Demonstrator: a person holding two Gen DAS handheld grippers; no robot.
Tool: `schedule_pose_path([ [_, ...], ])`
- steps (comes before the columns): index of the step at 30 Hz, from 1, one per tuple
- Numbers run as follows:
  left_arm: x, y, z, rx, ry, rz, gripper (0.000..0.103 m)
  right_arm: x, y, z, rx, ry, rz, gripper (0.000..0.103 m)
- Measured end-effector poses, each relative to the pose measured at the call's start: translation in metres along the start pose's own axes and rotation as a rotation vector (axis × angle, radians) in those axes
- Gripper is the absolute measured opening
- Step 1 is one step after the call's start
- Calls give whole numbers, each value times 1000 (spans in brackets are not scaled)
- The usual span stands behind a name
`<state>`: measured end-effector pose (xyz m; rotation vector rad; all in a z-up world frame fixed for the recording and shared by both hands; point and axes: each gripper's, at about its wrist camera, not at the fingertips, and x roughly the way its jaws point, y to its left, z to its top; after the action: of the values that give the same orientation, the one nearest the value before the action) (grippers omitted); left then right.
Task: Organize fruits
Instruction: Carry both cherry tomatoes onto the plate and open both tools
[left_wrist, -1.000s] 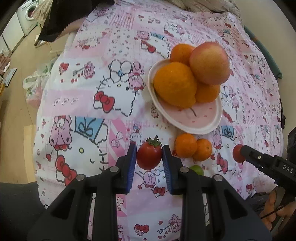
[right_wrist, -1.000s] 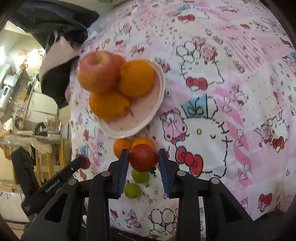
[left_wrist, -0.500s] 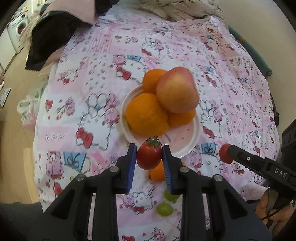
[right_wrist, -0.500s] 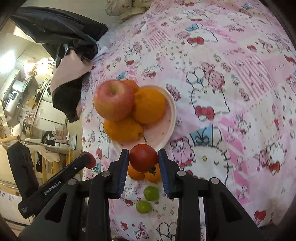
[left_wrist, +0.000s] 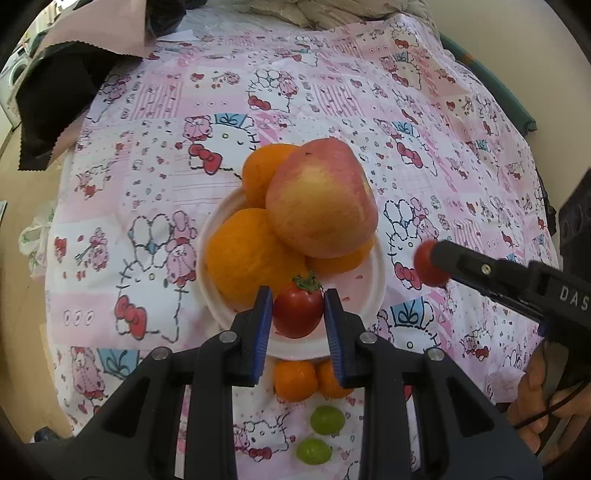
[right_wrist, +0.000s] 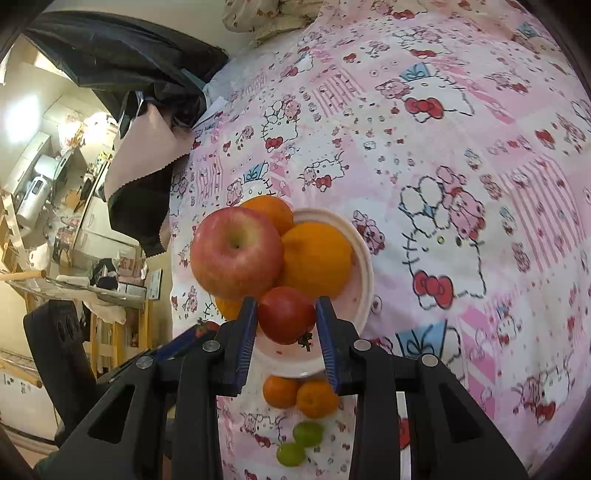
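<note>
My left gripper (left_wrist: 297, 314) is shut on a red tomato (left_wrist: 297, 312) with a green stem, held over the near part of a white plate (left_wrist: 373, 302). My right gripper (right_wrist: 285, 314) is shut on a second red tomato (right_wrist: 286, 314), held over the same plate (right_wrist: 364, 266). The plate carries a red-yellow apple (left_wrist: 320, 199) on top of several oranges (left_wrist: 251, 258). The right gripper's tomato also shows in the left wrist view (left_wrist: 426, 267).
Two small oranges (left_wrist: 295, 380) and two green grapes (left_wrist: 327, 419) lie on the pink Hello Kitty cloth (left_wrist: 147, 155) in front of the plate. A black and pink fabric (left_wrist: 74, 74) lies at the far left corner. Floor and furniture (right_wrist: 55, 221) lie beyond the left edge.
Both grippers rose and moved forward with their tomatoes, from over the cloth beside the small oranges to over the plate's near part.
</note>
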<state>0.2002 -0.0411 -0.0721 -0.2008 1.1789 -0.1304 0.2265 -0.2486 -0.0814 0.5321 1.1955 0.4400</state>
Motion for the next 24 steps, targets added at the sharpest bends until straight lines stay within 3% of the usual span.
schedule_pose_path([
  [8,37,-7,-6,5,81,-28,24,43,-15,-6,50,121,-45,34],
  [24,69,-29,-10,94,131,34,25,69,-21,-13,31,186,-133,36],
])
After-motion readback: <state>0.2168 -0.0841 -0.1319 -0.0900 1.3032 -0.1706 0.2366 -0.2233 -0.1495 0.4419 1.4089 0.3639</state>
